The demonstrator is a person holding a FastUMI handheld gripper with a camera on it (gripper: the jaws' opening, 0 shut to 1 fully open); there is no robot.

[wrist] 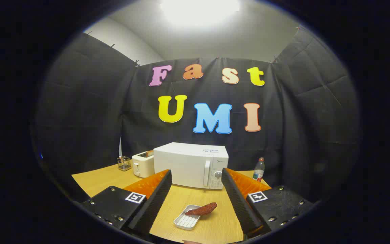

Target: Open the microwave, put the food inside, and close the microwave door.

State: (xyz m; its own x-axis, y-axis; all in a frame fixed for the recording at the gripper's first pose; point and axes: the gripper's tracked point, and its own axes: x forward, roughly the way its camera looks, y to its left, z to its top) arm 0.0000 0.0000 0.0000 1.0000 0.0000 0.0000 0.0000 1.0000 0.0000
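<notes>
Between the spread, empty fingers of the gripper (196,189), lying slantwise on a small white tray (187,221), waiting: the reddish food (201,209); beyond, facing square on, door shut, vertical handle (207,173) slightly right: the white microwave (191,164).

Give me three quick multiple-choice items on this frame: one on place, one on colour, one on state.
1. Where is the toaster?
A. beside the microwave, on its side away from the bottle
B. on top of the microwave
C. in the white dish

2. What colour is the microwave?
A. black
B. white
C. red

3. The microwave door is:
A. wide open
B. removed
C. closed

Answers:
1 A: the toaster stands on the table next to the microwave.
2 B: its body is white.
3 C: the door sits flush; the food lies on the dish between the open fingers of the gripper.
</notes>
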